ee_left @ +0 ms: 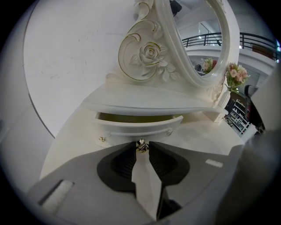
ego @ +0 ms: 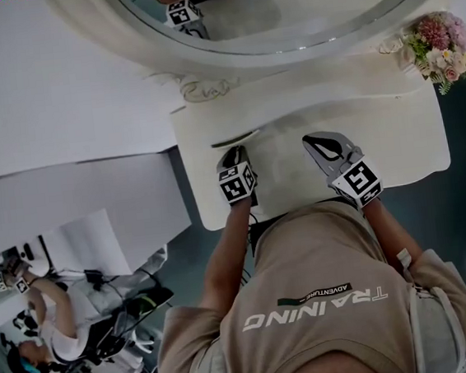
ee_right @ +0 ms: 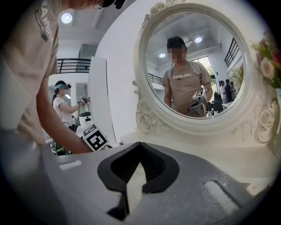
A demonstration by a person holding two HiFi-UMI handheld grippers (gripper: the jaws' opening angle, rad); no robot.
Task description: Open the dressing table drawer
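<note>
The white dressing table's small drawer (ee_left: 136,126) stands pulled out a little under the mirror shelf, with a dark yellowish gap showing above its curved front. Its small metal knob (ee_left: 141,146) sits between the tips of my left gripper (ee_left: 141,148), whose pads close on it. In the head view the left gripper (ego: 234,154) points at the drawer (ego: 235,139) at the table's back left. My right gripper (ego: 321,142) hovers over the tabletop to the right, jaws together and holding nothing; in its own view its tips (ee_right: 140,145) meet in front of the mirror.
The oval mirror (ee_right: 193,66) in its carved white frame rises behind the tabletop (ego: 395,152). A pink flower bouquet (ego: 440,42) stands at the back right. A white wall panel (ego: 49,93) lies left of the table. Another person (ego: 52,320) stands at the lower left.
</note>
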